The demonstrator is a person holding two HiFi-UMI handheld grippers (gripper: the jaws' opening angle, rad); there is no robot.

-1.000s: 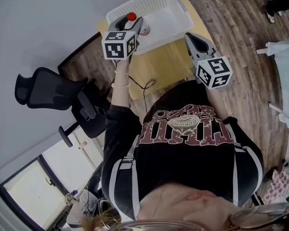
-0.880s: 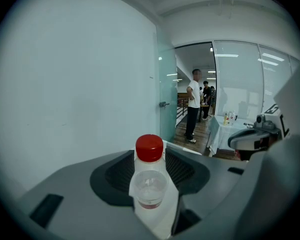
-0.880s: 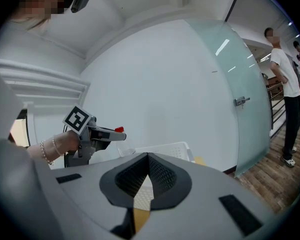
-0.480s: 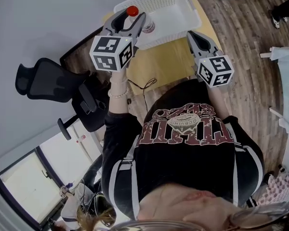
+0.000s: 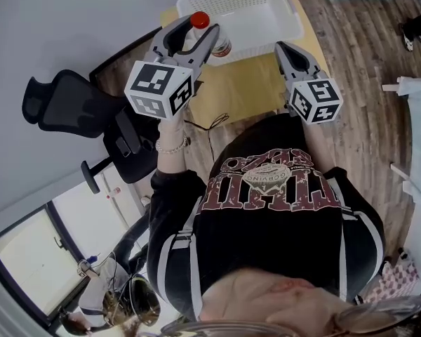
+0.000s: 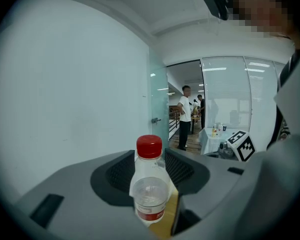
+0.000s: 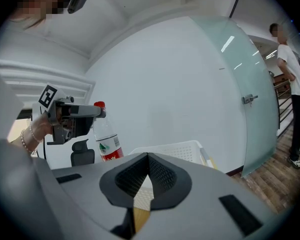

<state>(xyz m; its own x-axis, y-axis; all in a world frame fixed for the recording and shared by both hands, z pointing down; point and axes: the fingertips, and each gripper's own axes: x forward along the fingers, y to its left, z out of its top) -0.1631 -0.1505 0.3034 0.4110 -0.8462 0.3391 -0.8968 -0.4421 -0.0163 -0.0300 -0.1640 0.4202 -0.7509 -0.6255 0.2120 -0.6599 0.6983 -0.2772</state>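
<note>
We hold bottle (image 6: 150,186) aloft above table (image 5: 242,83) by basket (image 5: 289,12); left gripper (image 5: 195,34) jaws grasping it. Right gripper (image 5: 283,48) jaws pressed together, empty. Next move needs firm grip, bottle upright.

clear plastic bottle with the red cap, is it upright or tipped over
Upright, leaning slightly: the clear plastic bottle with the red cap stands cap-up, clamped near its neck by the left gripper.

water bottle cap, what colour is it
Red. The cap of the water bottle shows best in the left gripper view.

Pale wall (image 5: 56,20), wood-plank floor (image 5: 365,55), black office chair (image 5: 63,111), glass partition (image 7: 250,84).
</note>
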